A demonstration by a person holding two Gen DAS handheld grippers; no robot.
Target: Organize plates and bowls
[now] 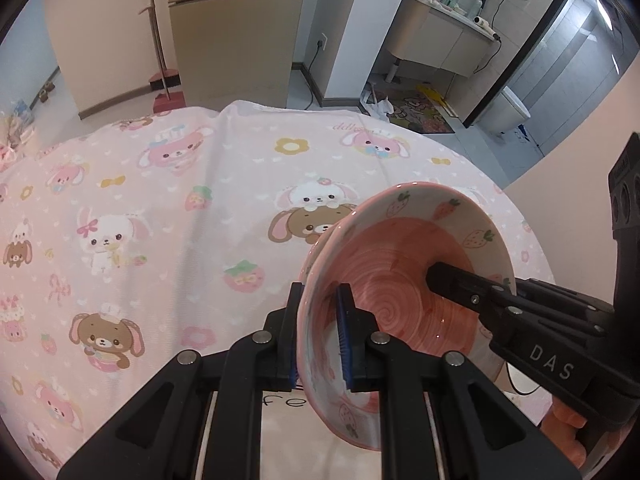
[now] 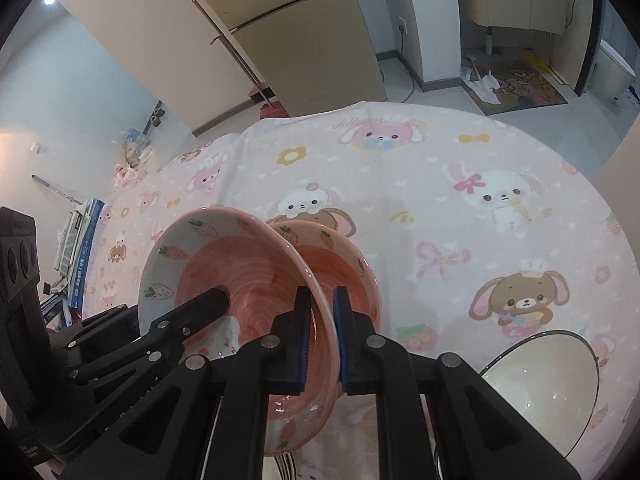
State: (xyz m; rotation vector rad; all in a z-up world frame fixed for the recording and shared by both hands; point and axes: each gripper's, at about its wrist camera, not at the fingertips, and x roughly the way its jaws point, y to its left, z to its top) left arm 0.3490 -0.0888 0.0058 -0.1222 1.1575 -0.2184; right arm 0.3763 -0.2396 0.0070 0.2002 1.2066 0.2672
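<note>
Both grippers are clenched on the same strawberry bowl (image 1: 404, 276), held tilted above the desk (image 1: 160, 208) with its pink cartoon-rabbit cloth. The left gripper (image 1: 322, 336) has its jaws pinched on the near rim, one finger inside, one outside. The right gripper (image 2: 322, 336) bites the opposite rim. Right behind it sits a second strawberry bowl (image 2: 340, 264), possibly touching the first, though that is hard to tell. A cream bowl (image 2: 548, 384) with a dark rim lies tipped at the desk's near right.
</note>
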